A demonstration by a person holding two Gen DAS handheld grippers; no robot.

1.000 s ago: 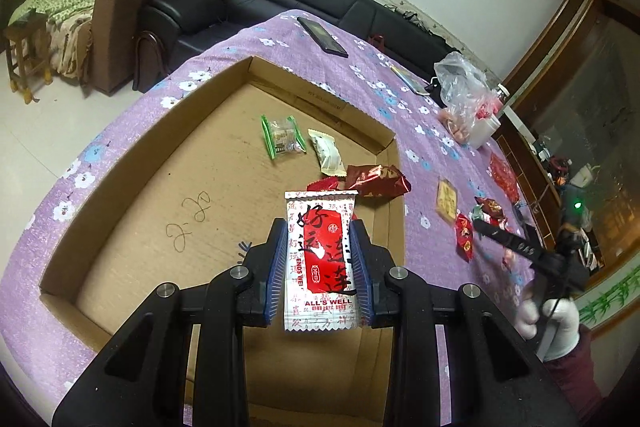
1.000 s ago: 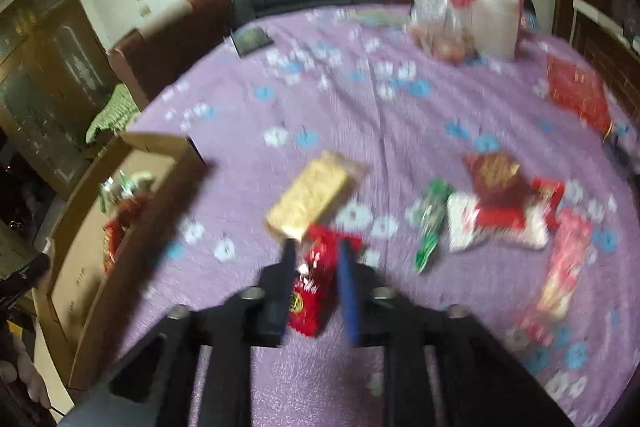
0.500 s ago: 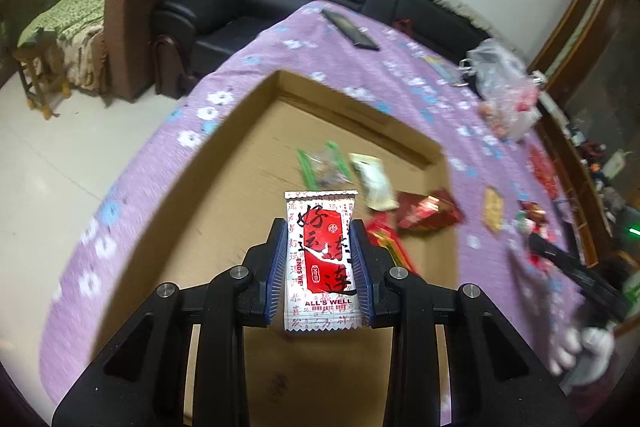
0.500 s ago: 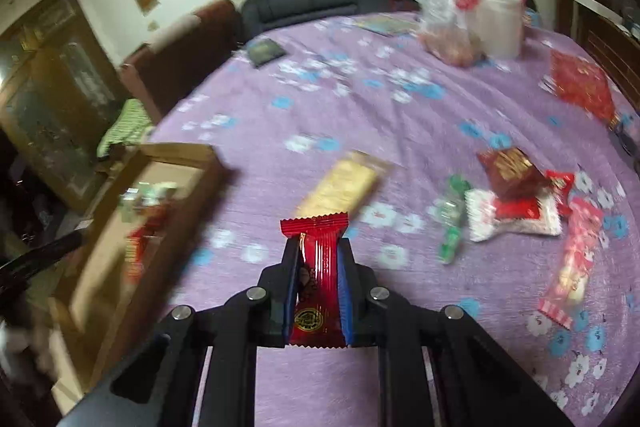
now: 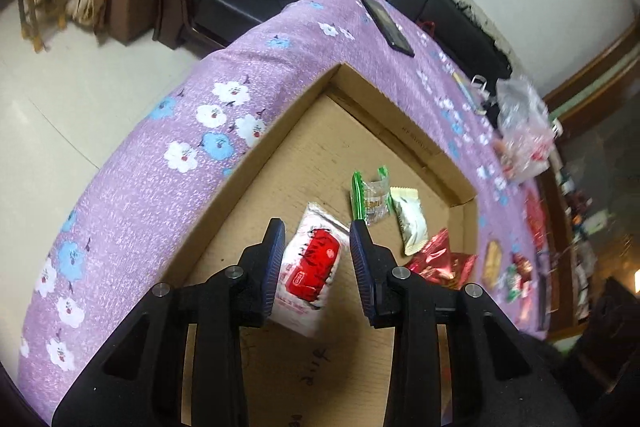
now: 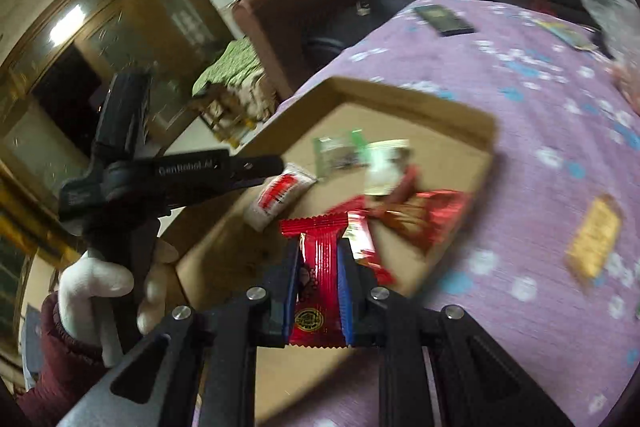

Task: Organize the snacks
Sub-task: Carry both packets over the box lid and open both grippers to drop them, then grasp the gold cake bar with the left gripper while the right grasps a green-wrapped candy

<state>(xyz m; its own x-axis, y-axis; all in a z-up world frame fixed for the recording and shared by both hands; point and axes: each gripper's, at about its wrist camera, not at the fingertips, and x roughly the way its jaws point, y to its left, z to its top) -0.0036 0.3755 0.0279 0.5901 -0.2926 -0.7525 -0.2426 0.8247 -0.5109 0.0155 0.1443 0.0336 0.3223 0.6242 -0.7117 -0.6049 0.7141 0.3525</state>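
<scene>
Left tongs (image 5: 318,259): jaws apart, white-and-red packet (image 5: 310,267) between them, tilted, near end hidden behind the left finger; whether it rests on the floor of the cardboard box (image 5: 280,163) cannot be told. Just beyond the right jaw: green-edged packet (image 5: 370,197), pale packet (image 5: 408,223), shiny red wrappers (image 5: 440,263), partly cut off by the finger.

Right tongs (image 6: 318,267): clamped on a red snack bar (image 6: 318,279), held upright over the box's near part. Ahead, box contents blurred. Farther right on the purple worktop (image 6: 540,115), a yellow packet (image 6: 594,237), smeared.
</scene>
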